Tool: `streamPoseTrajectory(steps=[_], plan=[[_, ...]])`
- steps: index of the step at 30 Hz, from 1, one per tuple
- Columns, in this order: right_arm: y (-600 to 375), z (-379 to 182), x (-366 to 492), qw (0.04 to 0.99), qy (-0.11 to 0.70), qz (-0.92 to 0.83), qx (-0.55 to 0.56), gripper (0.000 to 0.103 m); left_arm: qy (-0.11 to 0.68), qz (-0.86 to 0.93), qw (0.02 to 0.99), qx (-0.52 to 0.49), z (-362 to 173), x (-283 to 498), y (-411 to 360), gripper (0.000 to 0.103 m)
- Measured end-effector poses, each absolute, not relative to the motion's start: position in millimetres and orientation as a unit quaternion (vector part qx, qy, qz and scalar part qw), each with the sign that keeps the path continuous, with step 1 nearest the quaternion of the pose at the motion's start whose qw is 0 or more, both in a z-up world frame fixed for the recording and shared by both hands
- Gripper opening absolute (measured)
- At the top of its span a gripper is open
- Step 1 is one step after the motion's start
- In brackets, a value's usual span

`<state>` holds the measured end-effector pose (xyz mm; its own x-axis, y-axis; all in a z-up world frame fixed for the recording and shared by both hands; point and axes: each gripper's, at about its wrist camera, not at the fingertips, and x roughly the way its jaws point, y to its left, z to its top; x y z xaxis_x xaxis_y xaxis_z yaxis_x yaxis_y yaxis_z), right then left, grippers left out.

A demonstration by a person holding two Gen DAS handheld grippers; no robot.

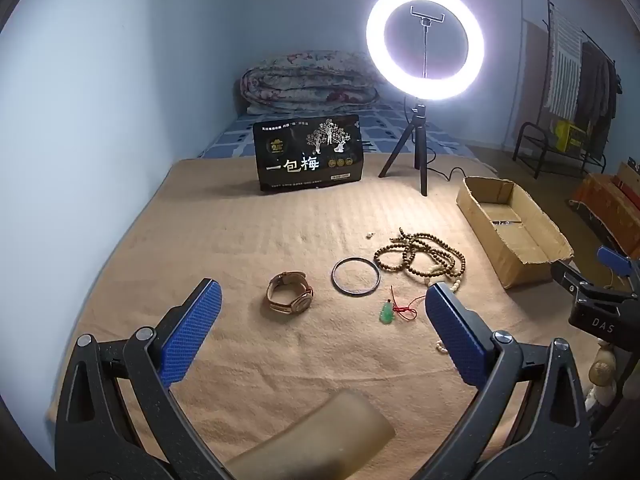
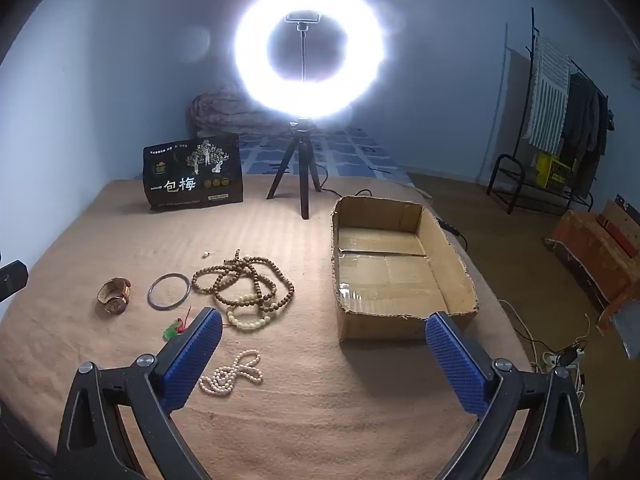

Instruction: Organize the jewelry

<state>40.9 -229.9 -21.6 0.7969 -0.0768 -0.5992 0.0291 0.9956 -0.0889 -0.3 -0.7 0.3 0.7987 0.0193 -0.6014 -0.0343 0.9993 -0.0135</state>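
We hold both grippers above a tan blanket [image 2: 320, 400], each with its blue-padded jaws spread wide and nothing between them. The left gripper [image 1: 322, 332] hangs over the near left part of the blanket; the right gripper [image 2: 324, 354] hangs over the near middle, and in the left view its black body shows at 3 o'clock.

Nearest to us in the right view, at 7 o'clock from centre, lies a pearl necklace [image 2: 231, 376] in loose loops, just beside the right gripper's left pad [image 2: 192, 360]. Beyond it, a cream bead bracelet [image 2: 248, 318] touches a tangle of brown wooden beads [image 2: 244, 280]. A green pendant [image 1: 386, 314] on a red cord lies just in front of a dark bangle [image 1: 356, 276], which lies flat on the blanket. At 9 o'clock from the bangle a watch [image 1: 289, 292] with a tan strap rests on its side. A small pale piece [image 1: 369, 235], too small to identify, sits beyond the beads.

At 3 o'clock from the beads stands an open cardboard box [image 2: 452, 272], well apart from the jewelry; the left view shows a small shiny thing on its floor that we cannot make out.

Farther back, at 12 o'clock, a lit ring light [image 1: 425, 42] stands on a black tripod [image 1: 418, 152], and at 11 o'clock a black printed bag [image 1: 308, 156] stands upright. Behind these lies a folded quilt [image 1: 308, 80] against the blue wall.
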Motion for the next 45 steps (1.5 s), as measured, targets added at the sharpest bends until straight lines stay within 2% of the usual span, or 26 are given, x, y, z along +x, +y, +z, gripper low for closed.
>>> streamPoseTrajectory(steps=[45], plan=[[-230.7,-29.7,42.1,0.941,0.334,-0.029,-0.047,0.103,0.297,0.021,0.954,-0.012,9.2,1.5,3.4,0.103]])
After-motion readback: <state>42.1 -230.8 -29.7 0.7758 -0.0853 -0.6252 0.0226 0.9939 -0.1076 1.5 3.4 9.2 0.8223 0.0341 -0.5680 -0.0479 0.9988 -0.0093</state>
